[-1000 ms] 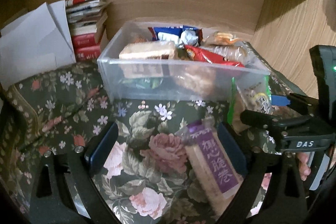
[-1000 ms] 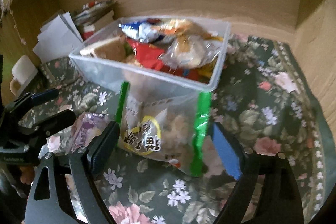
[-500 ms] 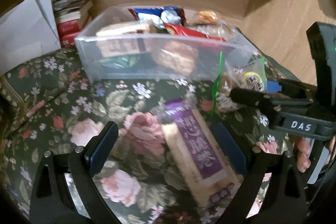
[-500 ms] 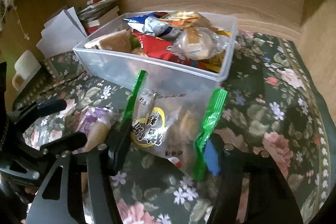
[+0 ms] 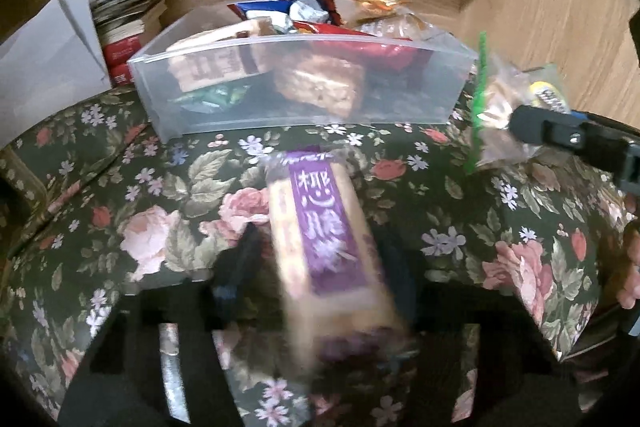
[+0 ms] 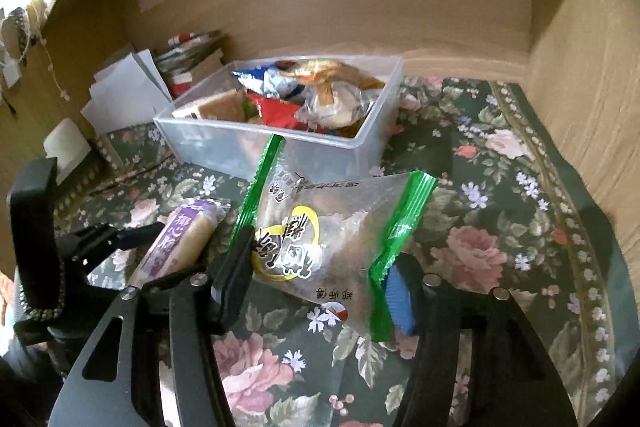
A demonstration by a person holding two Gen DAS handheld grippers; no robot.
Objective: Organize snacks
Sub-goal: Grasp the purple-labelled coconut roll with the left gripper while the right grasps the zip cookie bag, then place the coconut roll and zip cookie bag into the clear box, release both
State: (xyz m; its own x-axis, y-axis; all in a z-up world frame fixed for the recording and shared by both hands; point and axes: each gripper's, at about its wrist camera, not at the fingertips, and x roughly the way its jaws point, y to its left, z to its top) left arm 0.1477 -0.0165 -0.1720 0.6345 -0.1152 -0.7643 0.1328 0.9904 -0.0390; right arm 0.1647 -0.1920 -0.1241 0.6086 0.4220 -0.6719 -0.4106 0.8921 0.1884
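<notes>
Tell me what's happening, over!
Left gripper closing around purple snack bar. Right gripper shut on green-edged bag. Bin ahead, nothing blocking.

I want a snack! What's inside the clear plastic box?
The clear box holds a blue-and-silver packet, a red packet, a round cake in clear wrap and wrapped brown bars. What lies beneath them is covered.

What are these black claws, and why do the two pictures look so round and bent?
No robot here: a person holds a claw in each hand, and a wide-angle camera on each looks along its fingers. The left claw is closing around a purple snack bar; the right claw grips a clear snack bag with green edges. Both are close above a flowered cloth. Behind stands a clear plastic bin, already holding many snacks.
</notes>
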